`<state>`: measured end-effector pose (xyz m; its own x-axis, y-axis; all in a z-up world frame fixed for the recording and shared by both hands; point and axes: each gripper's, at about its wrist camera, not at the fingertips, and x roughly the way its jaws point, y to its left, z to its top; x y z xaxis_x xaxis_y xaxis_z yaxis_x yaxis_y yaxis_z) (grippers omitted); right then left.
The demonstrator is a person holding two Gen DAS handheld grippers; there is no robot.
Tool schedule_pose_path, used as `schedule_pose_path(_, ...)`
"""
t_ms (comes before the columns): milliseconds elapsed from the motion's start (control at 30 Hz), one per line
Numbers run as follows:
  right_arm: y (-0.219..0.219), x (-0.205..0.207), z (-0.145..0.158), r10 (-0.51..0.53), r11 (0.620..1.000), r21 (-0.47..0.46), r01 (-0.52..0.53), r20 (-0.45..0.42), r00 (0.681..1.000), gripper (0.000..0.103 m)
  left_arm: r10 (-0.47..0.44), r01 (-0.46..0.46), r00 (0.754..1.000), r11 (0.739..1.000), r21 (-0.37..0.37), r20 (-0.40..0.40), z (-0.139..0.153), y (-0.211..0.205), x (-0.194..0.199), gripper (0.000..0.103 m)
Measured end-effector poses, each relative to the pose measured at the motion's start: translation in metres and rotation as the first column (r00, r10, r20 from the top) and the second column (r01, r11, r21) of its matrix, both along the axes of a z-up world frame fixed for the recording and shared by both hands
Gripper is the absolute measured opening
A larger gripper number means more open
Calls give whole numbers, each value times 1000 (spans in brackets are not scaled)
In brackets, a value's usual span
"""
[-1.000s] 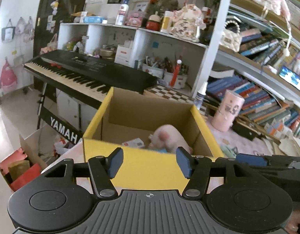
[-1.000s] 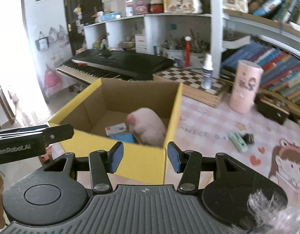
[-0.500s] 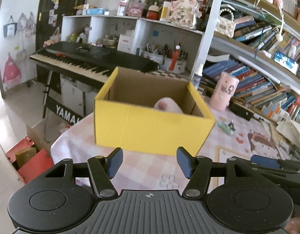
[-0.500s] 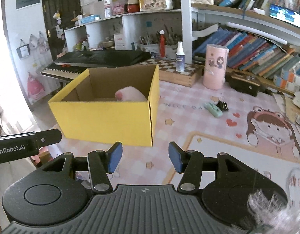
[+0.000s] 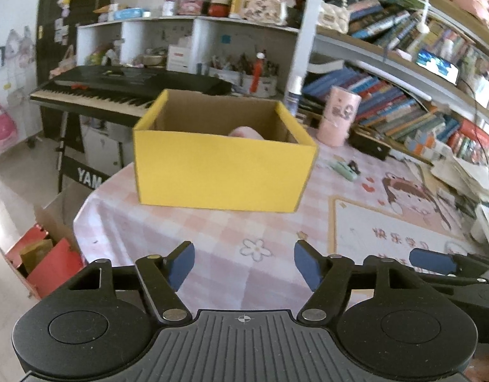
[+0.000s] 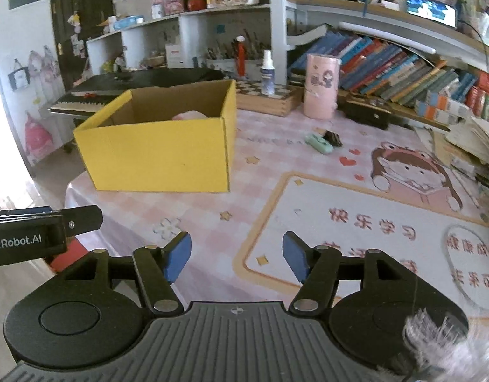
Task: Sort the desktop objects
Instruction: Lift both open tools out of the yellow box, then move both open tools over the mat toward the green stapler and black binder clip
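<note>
Yellow cardboard box (image 5: 222, 172) on far left of counter (image 5: 212, 238), pink plush toy (image 5: 246, 133) inside. Left claw (image 5: 244, 265) and right claw (image 6: 236, 256) both empty, opening. Green stapler (image 6: 319, 142) beside black binder clip (image 6: 333, 137), clearer in right view.

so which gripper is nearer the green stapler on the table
Right. The right gripper sits on the green stapler's side of the yellow box; the left gripper faces the box front.

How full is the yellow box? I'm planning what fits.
Not empty: a pink soft item shows inside the yellow box. Its floor is hidden.
</note>
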<state>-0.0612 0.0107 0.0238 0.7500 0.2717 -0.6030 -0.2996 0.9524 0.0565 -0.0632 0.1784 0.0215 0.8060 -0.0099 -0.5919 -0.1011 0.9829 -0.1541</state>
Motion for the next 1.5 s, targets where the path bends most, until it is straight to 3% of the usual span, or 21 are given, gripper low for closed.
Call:
schedule_pose_path(700, -46, 14, -6, -131, 991, -15, 130, -18, 991, 65, -166, 166, 986, 986, 17, -14, -6, -51, 36, 71)
schedule_pose_path(1500, -131, 105, -10, -146, 989, -24, 145, -70, 987, 66, -185, 186, 981, 982, 11, -59, -11, -135, 123, 71)
